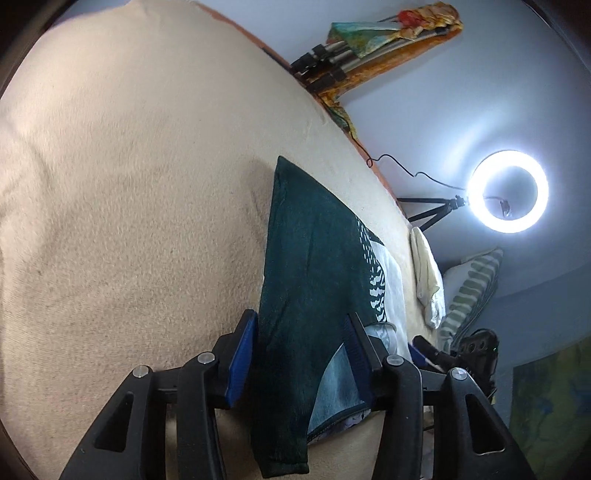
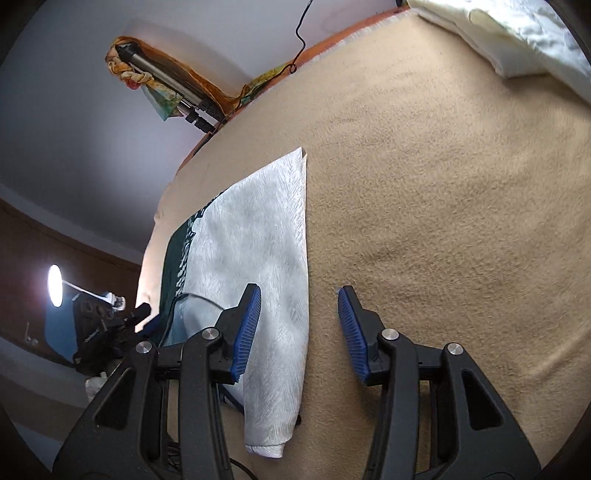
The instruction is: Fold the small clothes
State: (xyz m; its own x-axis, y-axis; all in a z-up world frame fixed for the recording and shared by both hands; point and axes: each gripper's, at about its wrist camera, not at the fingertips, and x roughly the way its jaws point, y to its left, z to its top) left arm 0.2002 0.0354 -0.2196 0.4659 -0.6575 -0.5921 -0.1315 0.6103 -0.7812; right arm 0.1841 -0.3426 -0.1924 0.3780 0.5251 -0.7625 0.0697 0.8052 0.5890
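Note:
A small garment lies flat on a beige blanket [image 1: 129, 184]. Its dark green part [image 1: 310, 258] fills the left wrist view, with a white patterned part [image 1: 389, 280] beyond it. In the right wrist view the white part [image 2: 258, 251] is a folded strip with the green part [image 2: 173, 266] at its left. My left gripper [image 1: 301, 332] is open, its blue pads either side of the green fabric's near end. My right gripper [image 2: 299, 314] is open, straddling the white strip's right edge. The other gripper [image 1: 476, 350] shows at the far side.
A lit ring light [image 1: 506, 190] on a tripod stands beyond the bed edge. A folded cream cloth [image 1: 428, 277] and a striped pillow [image 1: 472, 288] lie at the blanket's far end. A black cable [image 2: 299, 37] runs along the wall. White bedding [image 2: 517, 33] lies at the top right.

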